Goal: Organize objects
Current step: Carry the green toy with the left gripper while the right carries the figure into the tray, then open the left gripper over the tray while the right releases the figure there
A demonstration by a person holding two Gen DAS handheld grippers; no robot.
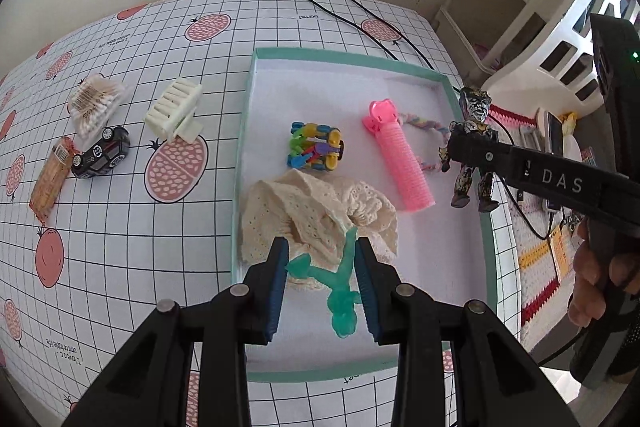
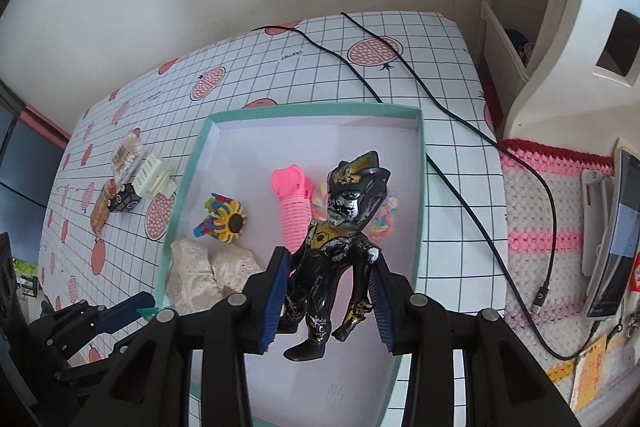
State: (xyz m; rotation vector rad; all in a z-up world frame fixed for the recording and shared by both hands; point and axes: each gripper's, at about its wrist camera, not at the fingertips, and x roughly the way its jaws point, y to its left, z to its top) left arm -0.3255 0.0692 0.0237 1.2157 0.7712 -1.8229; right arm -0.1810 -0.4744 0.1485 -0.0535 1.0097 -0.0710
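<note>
Toys hang above the tray (image 2: 421, 163): left gripper (image 1: 322, 281) grasps a green figure (image 1: 340, 279), right gripper (image 2: 330, 297) a black figurine (image 2: 340, 251) (both aloft).

Your action figure (image 2: 340, 251) hides most of the braided rope (image 2: 386, 223) behind it; the small print on the counter (image 1: 120, 39) is unreadable.

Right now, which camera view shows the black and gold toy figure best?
The right wrist view: the toy figure fills the middle, head to feet, held between the right gripper pads above the tray. The left wrist view shows it small at the right edge, with its waist hidden by the gripper finger.
</note>
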